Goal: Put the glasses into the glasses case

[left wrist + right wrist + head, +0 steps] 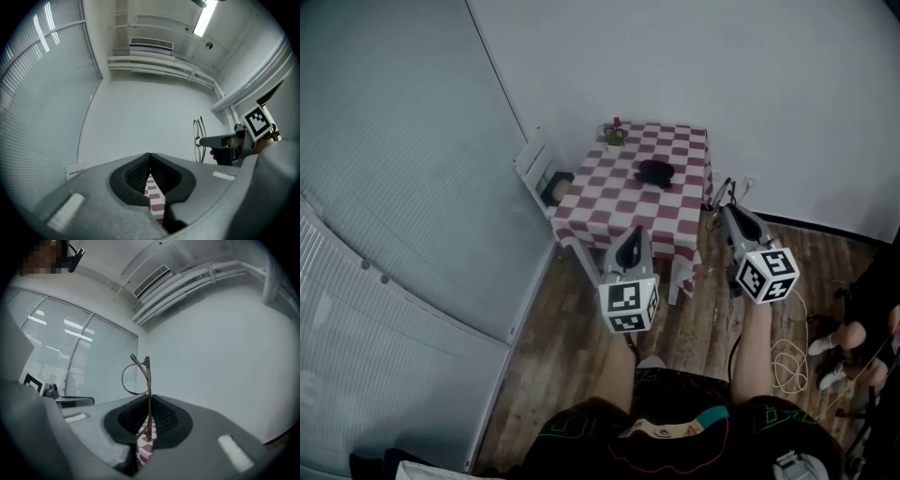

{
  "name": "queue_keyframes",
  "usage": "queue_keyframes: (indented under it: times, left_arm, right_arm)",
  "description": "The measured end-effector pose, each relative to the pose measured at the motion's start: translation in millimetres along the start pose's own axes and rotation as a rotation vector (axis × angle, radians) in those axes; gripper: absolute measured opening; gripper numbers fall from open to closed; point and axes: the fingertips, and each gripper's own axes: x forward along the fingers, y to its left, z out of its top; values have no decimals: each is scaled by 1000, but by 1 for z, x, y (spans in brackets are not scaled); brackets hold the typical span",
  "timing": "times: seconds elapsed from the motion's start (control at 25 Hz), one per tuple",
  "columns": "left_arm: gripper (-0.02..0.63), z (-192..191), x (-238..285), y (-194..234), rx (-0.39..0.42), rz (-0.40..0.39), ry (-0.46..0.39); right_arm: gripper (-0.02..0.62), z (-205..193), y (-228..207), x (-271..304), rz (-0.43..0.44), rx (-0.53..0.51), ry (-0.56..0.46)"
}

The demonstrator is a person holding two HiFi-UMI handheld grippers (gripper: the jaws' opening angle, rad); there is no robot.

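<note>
Red-and-white checked tablecloth on the little table up ahead, and the black glasses case sits on it, a bit toward the far side. It's too small from where we stand to say if it's open or closed. We're back from the table on the wooden floor, with both grippers held out in front and well short of the case.

Our right gripper is clamped on the glasses. The jaws pinch one thin temple arm, and the frame sticks up above them with a round lens off to the left. So the glasses are up in the air, well apart from the case.

Our left gripper has its jaws pressed together with nothing between them.

We can also see a small potted plant at the table's far left corner, and a white chair just beside the table's left side.
</note>
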Motion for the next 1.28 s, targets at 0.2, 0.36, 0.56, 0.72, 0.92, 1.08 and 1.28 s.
queue_keyframes:
  times: [0.2,0.36,0.56,0.72,0.92,1.08,1.28]
  left_arm:
    - [9,1,1,2,3,-3,9]
    - [9,8,6,2,30,-19,3]
    - [9,-1,30,6,35,-33,11]
    - [9,-12,54,7,25,-55,32]
    - [9,-28,85,8,-2,-87,53]
    - [9,-56,111,13,-21,-106,120]
    - [9,-92,140,31,-32,-107,207]
  right_arm:
    - [20,-5,0,5,12,8,7]
    - [20,-2,-9,3,-7,21,-15]
    - [20,-8,-24,12,-26,16,-12]
    - [20,-16,-38,21,-54,25,1]
    - [20,-38,-54,42,-64,30,51]
    - [20,-58,-64,62,-69,53,78]
    - [20,-92,-75,93,-81,105,123]
